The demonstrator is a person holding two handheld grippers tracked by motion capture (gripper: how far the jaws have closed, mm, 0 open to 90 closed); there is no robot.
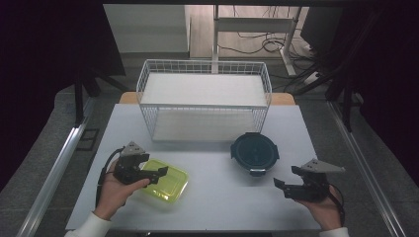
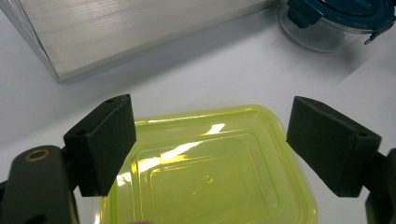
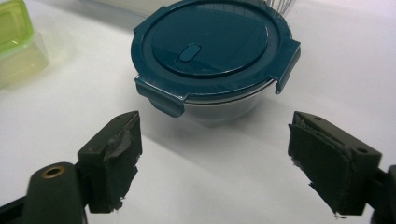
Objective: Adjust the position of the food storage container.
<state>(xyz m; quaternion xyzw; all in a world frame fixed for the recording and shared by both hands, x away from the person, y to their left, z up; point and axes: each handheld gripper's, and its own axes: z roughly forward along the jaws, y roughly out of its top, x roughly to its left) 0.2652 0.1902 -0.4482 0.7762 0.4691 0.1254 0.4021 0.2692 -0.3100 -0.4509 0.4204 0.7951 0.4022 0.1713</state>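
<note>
Nothing is picked up yet; judged from how things lie, the work is at its very start. Taking the wire basket (image 1: 204, 98) at the back of the bench (image 1: 217, 197) as the landmark, the yellow-green container (image 1: 165, 184) lies in front of the basket's left end, and the round teal-lidded container (image 1: 254, 152) stands in front of its right end, closer to the basket than the yellow-green one. Both sit on the bench, lids on, outside the basket.

The left tongs (image 1: 157, 174) hover over the near edge of the yellow-green container with jaws spread wide; in the left gripper view the lid (image 2: 205, 172) lies between and below the pads (image 2: 105, 144), which do not appear to touch it. The right tongs (image 1: 287, 177) are also spread, aimed at the teal-lidded container but clearly short of it.

Probably left to do: close on each container, lift, and carry it, likely into the basket.
</note>
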